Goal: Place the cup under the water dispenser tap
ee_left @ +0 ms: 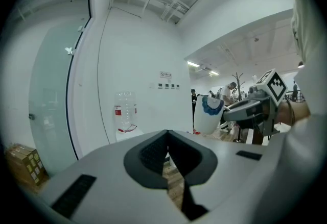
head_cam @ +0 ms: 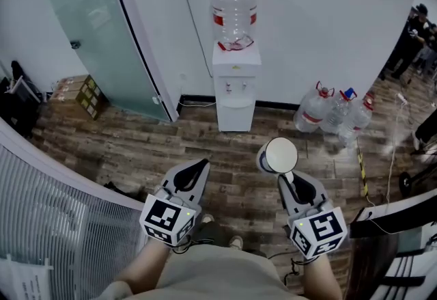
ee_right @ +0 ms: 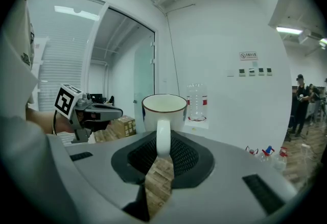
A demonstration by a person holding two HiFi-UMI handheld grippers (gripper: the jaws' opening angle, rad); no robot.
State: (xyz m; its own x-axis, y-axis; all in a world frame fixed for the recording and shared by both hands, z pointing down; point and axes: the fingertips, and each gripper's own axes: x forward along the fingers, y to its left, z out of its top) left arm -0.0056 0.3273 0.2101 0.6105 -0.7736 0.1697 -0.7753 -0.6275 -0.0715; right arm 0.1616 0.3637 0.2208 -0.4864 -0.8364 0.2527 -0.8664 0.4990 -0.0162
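While the right gripper (head_cam: 288, 179) clamps the cup (head_cam: 278, 155), left gripper (head_cam: 200, 167) closed and empty, bottles (head_cam: 334, 114) stand beside the dispenser (head_cam: 235, 93).

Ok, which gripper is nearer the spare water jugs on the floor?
Right. The right gripper, shut on the cup, is in front of the jugs, slightly left; the left gripper, jaws together, is much farther left.

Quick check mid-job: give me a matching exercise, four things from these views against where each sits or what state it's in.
1 cup
2 left gripper
3 water dispenser
4 spare bottles

A on the floor beside the water dispenser
B shut, nothing in it
C against the white wall
D handle clamped in the right gripper

Pairs: 1-D, 2-B, 3-C, 4-A
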